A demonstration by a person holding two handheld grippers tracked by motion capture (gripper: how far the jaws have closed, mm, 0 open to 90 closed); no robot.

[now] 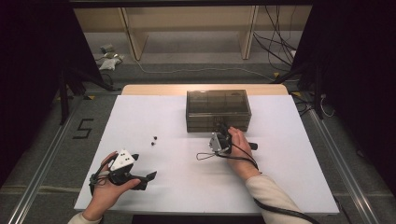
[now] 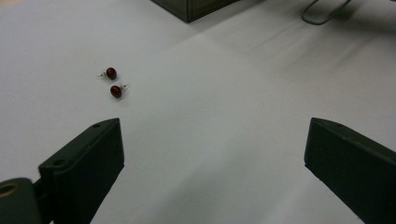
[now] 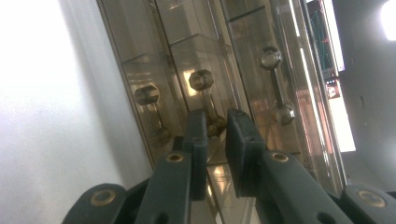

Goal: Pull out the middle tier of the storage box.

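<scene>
Black jaws of your right gripper [image 3: 215,140] stand nearly together around the middle drawer handle [image 3: 208,100] of the smoky acrylic drawer box [image 1: 218,110] at the table's far centre; contact cannot be confirmed. Risk: a shallow grip could slip off the thin bar, or a pull could drag the whole box. Your left gripper [image 1: 140,173] rests wide apart near two red earrings [image 2: 113,82].

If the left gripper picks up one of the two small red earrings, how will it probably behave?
Each red earring has a round bead, so it may roll when nudged. Its thin post looks easy to bend. Being tiny beside the wide-open left gripper, it could slip out.
</scene>
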